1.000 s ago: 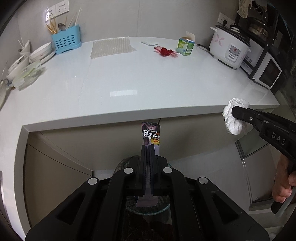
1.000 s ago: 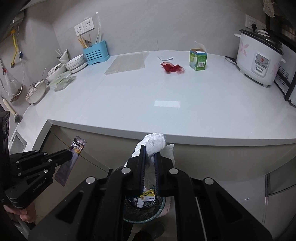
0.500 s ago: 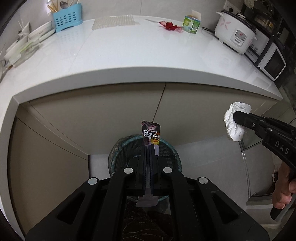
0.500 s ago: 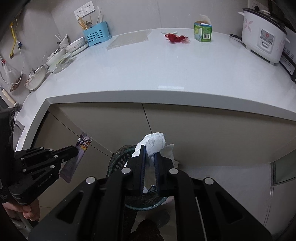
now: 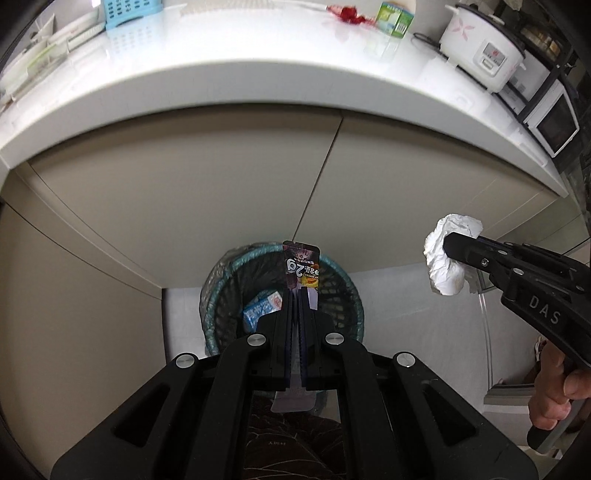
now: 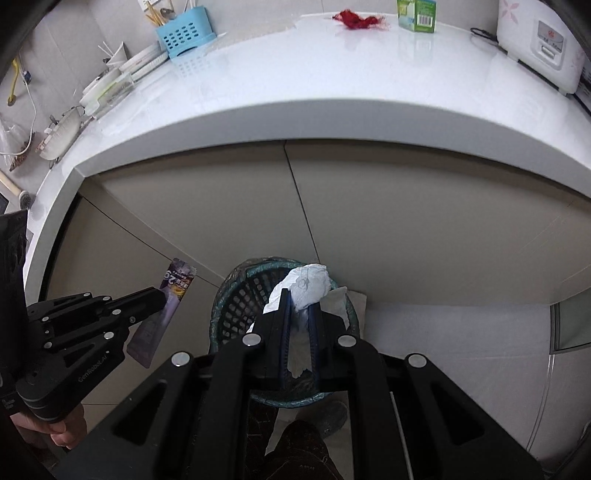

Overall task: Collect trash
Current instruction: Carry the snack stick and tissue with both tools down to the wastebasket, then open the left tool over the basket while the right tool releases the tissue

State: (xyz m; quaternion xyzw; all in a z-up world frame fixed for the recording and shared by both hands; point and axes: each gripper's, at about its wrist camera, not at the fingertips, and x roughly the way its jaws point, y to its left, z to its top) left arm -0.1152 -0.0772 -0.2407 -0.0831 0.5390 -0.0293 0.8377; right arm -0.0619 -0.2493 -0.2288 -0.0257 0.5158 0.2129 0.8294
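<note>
Dark purple snack wrapper [image 5: 301, 271], long flat sachet with a large "2g" print and a yellow picture, stands upright, pinched near its middle, above the trash bin [image 5: 221, 291]. Crumpled white tissue wad [image 6: 308, 284], loose tail hanging down, pinched too, above the bin's right side. Bin is a teal mesh basket with a clear plastic liner, on the floor by the cabinet doors; a blue-white packet [image 5: 260, 312] lies inside. Red scrap [image 6: 356, 19] and green carton [image 6: 417, 14] sit far back on the bench [image 6: 332, 74].
</note>
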